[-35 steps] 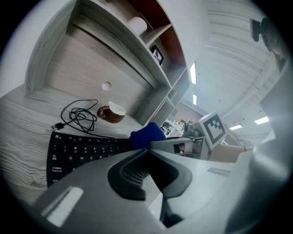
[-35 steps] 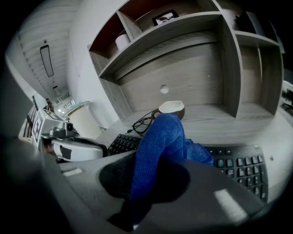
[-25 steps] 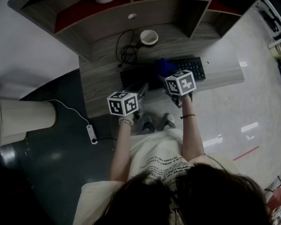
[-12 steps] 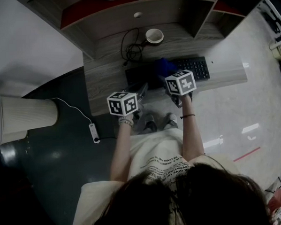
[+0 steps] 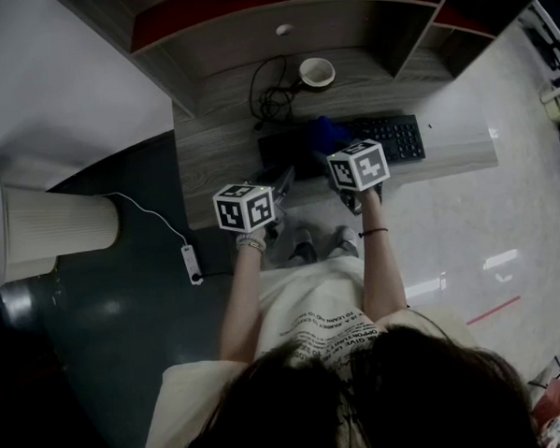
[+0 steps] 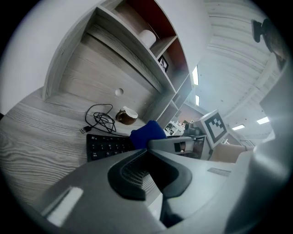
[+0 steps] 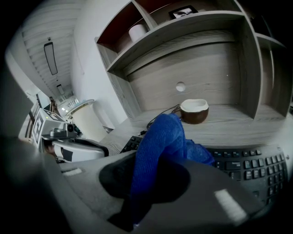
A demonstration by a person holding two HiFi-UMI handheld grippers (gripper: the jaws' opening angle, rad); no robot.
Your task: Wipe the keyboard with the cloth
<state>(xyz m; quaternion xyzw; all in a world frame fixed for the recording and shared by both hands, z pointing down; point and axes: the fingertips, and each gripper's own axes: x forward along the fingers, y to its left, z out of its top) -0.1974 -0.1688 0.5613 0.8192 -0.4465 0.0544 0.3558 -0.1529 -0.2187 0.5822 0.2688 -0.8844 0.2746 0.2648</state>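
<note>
A black keyboard (image 5: pixel 388 138) lies on the grey wooden desk (image 5: pixel 220 147). A blue cloth (image 5: pixel 324 132) rests bunched on the keyboard's middle, and my right gripper (image 5: pixel 340 151) is shut on it. In the right gripper view the cloth (image 7: pixel 158 146) rises from between the jaws and drapes onto the keys (image 7: pixel 249 164). My left gripper (image 5: pixel 282 181) hovers at the desk's front edge, left of the cloth, shut with nothing in it. From the left gripper view I see the keyboard's left end (image 6: pixel 107 145) and the cloth (image 6: pixel 146 133) just beyond the jaws.
A brown bowl with a white rim (image 5: pixel 316 72) and a coiled black cable (image 5: pixel 272 99) sit behind the keyboard. Shelves (image 5: pixel 213 16) rise at the desk's back. On the floor to the left are a white ribbed cylinder (image 5: pixel 55 225) and a power strip (image 5: pixel 191 264).
The desk and keyboard have drifted right in the head view while both grippers hold their place in the frame, so the cloth sits slightly further left along the keyboard.
</note>
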